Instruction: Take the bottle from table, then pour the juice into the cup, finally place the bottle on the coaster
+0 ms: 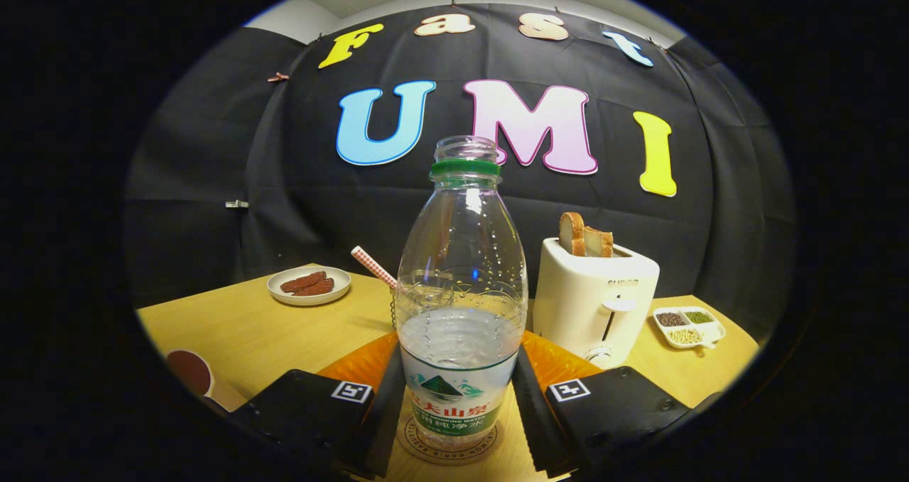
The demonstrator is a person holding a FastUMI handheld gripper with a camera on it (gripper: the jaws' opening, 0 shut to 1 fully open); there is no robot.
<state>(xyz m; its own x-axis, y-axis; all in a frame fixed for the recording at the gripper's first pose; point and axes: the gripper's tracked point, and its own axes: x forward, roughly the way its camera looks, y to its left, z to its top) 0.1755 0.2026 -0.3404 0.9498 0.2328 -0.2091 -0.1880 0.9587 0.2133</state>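
A clear plastic bottle (461,311) with a green neck ring and no cap stands upright on a round printed coaster (449,452). It holds clear liquid up to about its middle. My gripper (460,390) has its two black fingers on either side of the bottle's lower body, pressing on the labelled part. Behind the bottle, mostly hidden by it, is a cup with a red-checked straw (373,266) sticking out to the left. An orange mat (355,363) lies under that area.
A white toaster (593,301) with two bread slices stands just right of the bottle. A divided dish of seeds (687,326) sits further right. A plate with brown pieces (309,285) is at the back left. A brown-filled round vessel (189,371) is near my left finger.
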